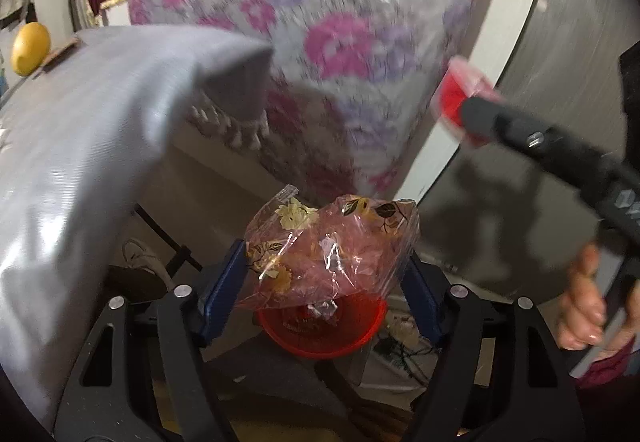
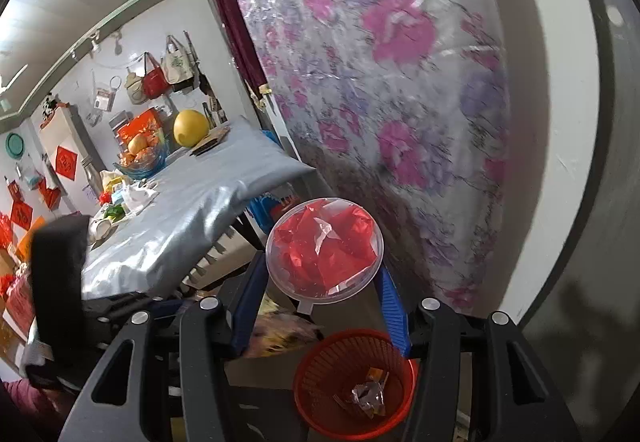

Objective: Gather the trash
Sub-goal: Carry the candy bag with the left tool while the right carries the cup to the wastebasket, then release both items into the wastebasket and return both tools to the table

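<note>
My left gripper (image 1: pixel 324 262) is shut on a crumpled clear wrapper with yellow flowers (image 1: pixel 328 242), held above a red mesh trash basket (image 1: pixel 320 326) on the floor. My right gripper (image 2: pixel 320 278) is shut on a round clear plastic lid with red foil inside (image 2: pixel 324 250), held above and left of the same basket (image 2: pixel 356 378), which holds a few wrappers. The right gripper with its red lid (image 1: pixel 460 98) also shows at the right of the left wrist view.
A table with a grey cloth (image 2: pixel 168 226) stands at left, with a fruit bowl (image 2: pixel 140 158), a yellow ball (image 2: pixel 190 128) and clutter on it. A pink floral curtain (image 2: pixel 380 82) hangs behind. A white wall (image 2: pixel 540 162) is at right.
</note>
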A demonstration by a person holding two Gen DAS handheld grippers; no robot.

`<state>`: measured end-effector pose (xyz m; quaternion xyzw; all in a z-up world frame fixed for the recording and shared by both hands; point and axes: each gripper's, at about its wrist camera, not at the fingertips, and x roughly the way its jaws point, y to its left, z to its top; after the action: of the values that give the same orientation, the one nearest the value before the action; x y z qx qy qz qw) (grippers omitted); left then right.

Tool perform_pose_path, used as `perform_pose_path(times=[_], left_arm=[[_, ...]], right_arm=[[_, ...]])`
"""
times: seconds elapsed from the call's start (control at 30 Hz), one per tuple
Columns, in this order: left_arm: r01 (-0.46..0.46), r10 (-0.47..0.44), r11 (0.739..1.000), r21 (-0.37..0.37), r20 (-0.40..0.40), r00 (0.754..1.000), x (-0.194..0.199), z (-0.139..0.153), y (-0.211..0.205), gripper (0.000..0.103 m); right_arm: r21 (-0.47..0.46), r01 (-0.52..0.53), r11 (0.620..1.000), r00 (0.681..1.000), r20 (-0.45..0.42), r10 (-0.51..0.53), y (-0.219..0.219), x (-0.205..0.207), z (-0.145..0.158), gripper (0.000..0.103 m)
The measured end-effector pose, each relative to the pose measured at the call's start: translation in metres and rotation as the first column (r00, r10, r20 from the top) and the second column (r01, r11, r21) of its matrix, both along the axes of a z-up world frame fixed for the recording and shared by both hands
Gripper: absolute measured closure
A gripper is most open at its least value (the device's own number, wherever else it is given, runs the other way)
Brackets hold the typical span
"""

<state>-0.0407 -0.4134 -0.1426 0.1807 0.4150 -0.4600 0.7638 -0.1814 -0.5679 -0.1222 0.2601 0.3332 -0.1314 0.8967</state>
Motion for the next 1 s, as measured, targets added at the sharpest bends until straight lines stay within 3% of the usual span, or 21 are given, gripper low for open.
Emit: perform_pose_path(times=[0.3, 0.63, 0.83, 0.93, 1.0], left_arm=[[-0.024, 0.025, 0.998, 0.055, -0.016, 1.000, 0.006, -0.018, -0.009, 0.014], [-0.041, 0.041, 0.997, 0.059, 0.015, 0.999, 0.002, -0.015, -0.006, 0.014], [-0.109, 0.106, 0.993, 0.039, 0.077, 0.991, 0.006, -0.002, 0.015, 0.011], [-0.136, 0.134, 0.990, 0.023, 0.094, 0.987, 0.007, 0.006, 0.026, 0.011], [-0.158, 0.156, 0.987, 0.007, 0.098, 0.983, 0.011, 0.012, 0.035, 0.010]], right_arm=[[0.023, 0.007, 1.000, 1.000, -0.002, -0.007, -0.005, -0.009, -0.009, 0.050], [0.036, -0.022, 0.999, 1.000, -0.018, 0.022, 0.001, -0.004, -0.016, 0.050], [0.078, -0.087, 0.993, 0.987, -0.126, 0.096, 0.013, 0.013, -0.054, 0.049], [0.110, -0.105, 0.988, 0.973, -0.193, 0.125, 0.020, 0.020, -0.077, 0.035], [0.121, -0.116, 0.986, 0.969, -0.204, 0.139, 0.023, 0.021, -0.083, 0.033]])
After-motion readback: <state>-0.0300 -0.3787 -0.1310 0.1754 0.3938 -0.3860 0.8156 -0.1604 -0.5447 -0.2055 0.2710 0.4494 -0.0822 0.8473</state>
